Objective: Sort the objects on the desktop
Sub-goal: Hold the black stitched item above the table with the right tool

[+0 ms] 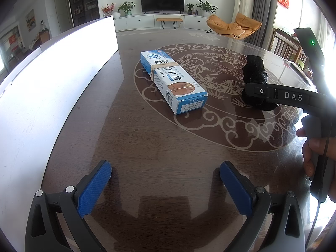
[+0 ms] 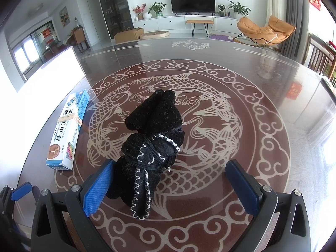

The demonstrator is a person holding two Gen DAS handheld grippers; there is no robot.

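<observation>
Table (image 2: 273, 109), dark, fish-medallion inlay; white bin (image 1: 52, 79) along left edge. Blue carton (image 1: 172, 82), rubber-banded, lies mid-table just beside bin. Black fabric bundle (image 2: 151, 142) on medallion, right of carton.

Step, by judgement: pick-up of bundle. Next: squeeze, lift, carry toward bin.

Right gripper (image 2: 170, 187): jaws wide, straddling bundle's near end, left pad touching, nothing clamped. Left gripper (image 1: 166, 187): jaws wide, empty, hovers near front edge.

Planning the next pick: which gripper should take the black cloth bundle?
Right. The right gripper is open with the black cloth bundle already between its fingers; the left gripper is open over bare table, nearer the blue box.
</observation>
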